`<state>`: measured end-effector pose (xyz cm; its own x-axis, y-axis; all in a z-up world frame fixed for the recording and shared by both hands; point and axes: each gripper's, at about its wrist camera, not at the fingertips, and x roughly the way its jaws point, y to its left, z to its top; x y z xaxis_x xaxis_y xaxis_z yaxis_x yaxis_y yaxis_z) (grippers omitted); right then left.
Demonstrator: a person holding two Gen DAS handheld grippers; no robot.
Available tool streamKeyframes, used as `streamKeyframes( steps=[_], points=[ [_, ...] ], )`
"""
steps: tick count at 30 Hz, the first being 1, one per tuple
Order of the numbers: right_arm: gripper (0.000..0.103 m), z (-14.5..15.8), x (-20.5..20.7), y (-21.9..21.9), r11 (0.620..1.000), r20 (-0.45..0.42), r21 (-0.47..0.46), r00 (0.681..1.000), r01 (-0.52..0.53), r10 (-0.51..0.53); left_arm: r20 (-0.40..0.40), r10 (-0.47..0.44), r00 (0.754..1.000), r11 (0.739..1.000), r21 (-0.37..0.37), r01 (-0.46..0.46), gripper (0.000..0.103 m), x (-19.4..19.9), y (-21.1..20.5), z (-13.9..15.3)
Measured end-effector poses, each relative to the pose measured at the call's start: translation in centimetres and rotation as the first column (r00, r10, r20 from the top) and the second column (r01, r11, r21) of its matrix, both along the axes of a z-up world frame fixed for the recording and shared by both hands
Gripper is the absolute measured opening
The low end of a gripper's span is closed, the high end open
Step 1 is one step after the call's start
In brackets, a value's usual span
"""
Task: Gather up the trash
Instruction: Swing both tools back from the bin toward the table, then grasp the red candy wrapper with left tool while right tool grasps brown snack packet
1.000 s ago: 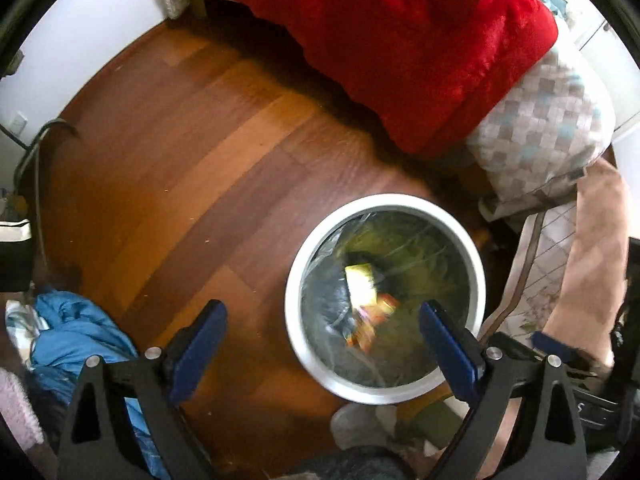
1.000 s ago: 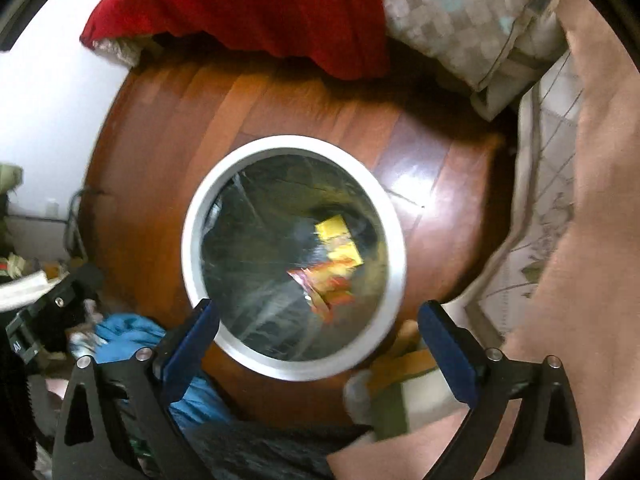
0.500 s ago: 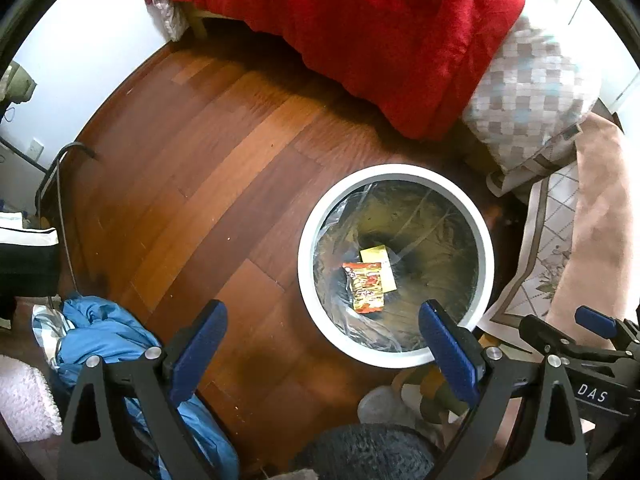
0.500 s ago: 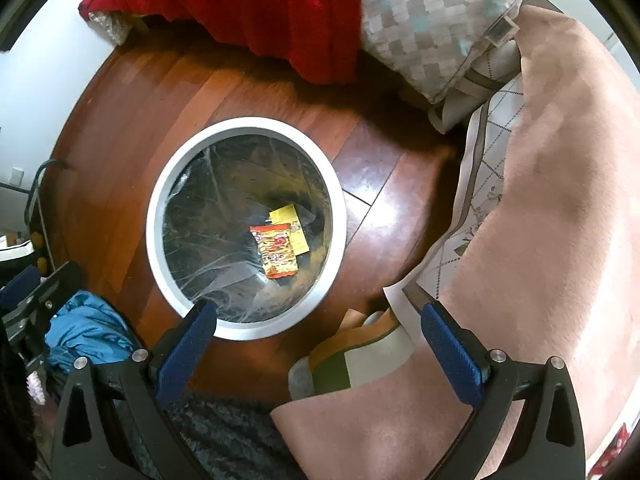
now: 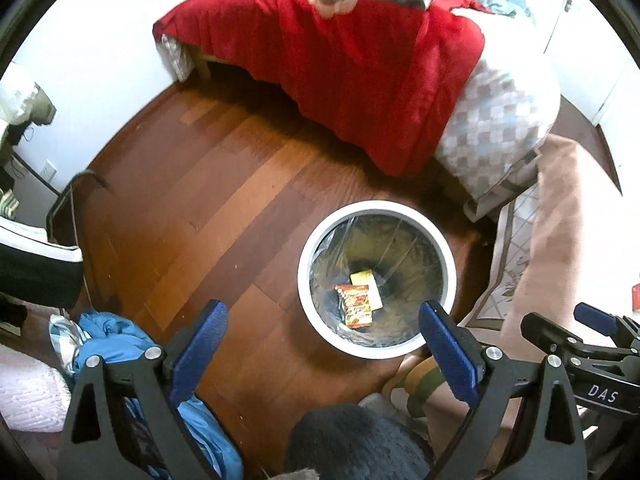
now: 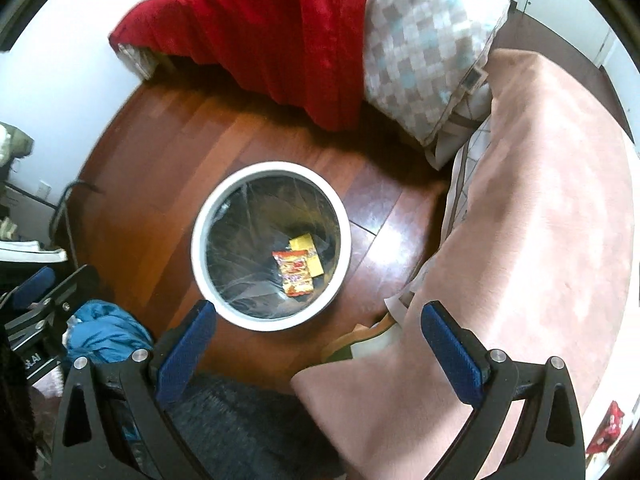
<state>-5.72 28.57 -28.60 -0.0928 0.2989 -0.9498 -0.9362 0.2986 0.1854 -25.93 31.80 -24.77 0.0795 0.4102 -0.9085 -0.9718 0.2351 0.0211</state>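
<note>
At 6 o'clock in the left wrist view, left gripper [image 5: 322, 342] has jaws spread wide, nothing between them, blue pads [image 5: 199, 352] on both fingers. Dark fuzzy item [image 5: 356, 444] sits at the bottom edge between the fingers; blue cloth [image 5: 108, 340] bunched at 8 o'clock by the left finger. White trash bin [image 5: 376, 354] stands on the wood floor [image 5: 208, 208] just past the right finger tip, around 4 o'clock from centre, beyond the jaws and not between them. Bin has a clear liner; inside lie an orange snack wrapper [image 5: 356, 307] and a yellow packet [image 5: 366, 284], touching, wrapper nearer. Right gripper [image 5: 592, 320] shows at 4 o'clock edge, partly cut off. Pink rug [image 5: 560, 240] at 3 o'clock; red blanket [image 5: 360, 68] and checkered bedding [image 5: 496, 128] at 12 to 2 o'clock, far.

Right wrist view: right gripper [image 6: 318, 330] jaws wide apart too, empty. Trash bin [image 6: 200, 240] sits just beyond the left finger tip, about 11 o'clock from the gap, rim near that pad but apart. Orange snack wrapper [image 6: 295, 274] and yellow packet [image 6: 306, 250] lie on the bin bottom, right of its centre. Pink rug [image 6: 540, 220] fills 3 to 5 o'clock, under the right finger. Blue cloth [image 6: 104, 332] at 8 o'clock. Red blanket [image 6: 280, 28] and checkered bedding [image 6: 424, 52] at 12 o'clock, far
</note>
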Motion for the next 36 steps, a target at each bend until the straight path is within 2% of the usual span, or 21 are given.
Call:
streamKeyframes(
  steps=[7,10,13,17,19,22,24,26,29,33,36],
  points=[
    [0.103,7.8,2.1,-4.9,0.987,-0.07,0.148,0.997,0.056,-0.046,0.019,-0.037,0.999,0.995,0.091,0.035,0.097,1.4,-3.8,5.9],
    [0.103,11.4,3.9,-8.0,0.973,-0.096,0.207,0.992,0.099,-0.081,0.036,-0.081,0.996,0.988,0.138,0.075,0.097,3.0,-5.9,8.2],
    [0.103,14.3,6.8,-12.0,0.956,-0.101,0.247,0.985,0.159,-0.138,0.059,-0.142,0.988,0.977,0.17,0.131,0.097,5.8,-7.9,10.1],
    [0.103,16.0,12.3,-19.1,0.928,-0.088,0.238,0.958,0.287,-0.273,0.088,-0.251,0.964,0.957,0.175,0.233,0.097,11.6,-11.2,10.7],
    [0.103,15.8,15.3,-22.9,0.909,-0.06,0.214,0.933,0.358,-0.354,0.102,-0.309,0.946,0.944,0.15,0.292,0.097,14.8,-12.9,10.1],
    [0.103,13.9,20.1,-29.8,0.859,-0.032,0.156,0.872,0.487,-0.489,0.122,-0.409,0.904,0.912,0.085,0.402,0.097,20.8,-16.1,8.1],
    [0.103,12.2,22.9,-34.0,0.818,-0.009,0.115,0.824,0.563,-0.566,0.129,-0.481,0.867,0.876,0.028,0.482,0.097,25.4,-18.5,6.1],
    [0.103,10.1,26.1,-38.9,0.759,0.011,0.068,0.76,0.648,-0.65,0.13,-0.526,0.841,0.847,-0.013,0.532,0.097,28.5,-20.6,4.6],
    [0.103,7.5,29.7,-43.7,0.691,0.02,0.021,0.69,0.723,-0.723,0.146,-0.594,0.791,0.788,-0.093,0.608,0.097,33.9,-23.9,1.7],
    [0.103,4.7,33.3,-48.1,0.631,0.009,-0.012,0.632,0.775,-0.775,0.155,-0.646,0.747,0.723,-0.188,0.664,0.097,39.2,-27.0,-1.8],
    [0.103,2.8,34.7,-49.2,0.6,0.001,-0.03,0.601,0.799,-0.8,0.145,-0.676,0.722,0.688,-0.227,0.69,0.097,41.1,-28.8,-3.8]
  ],
)
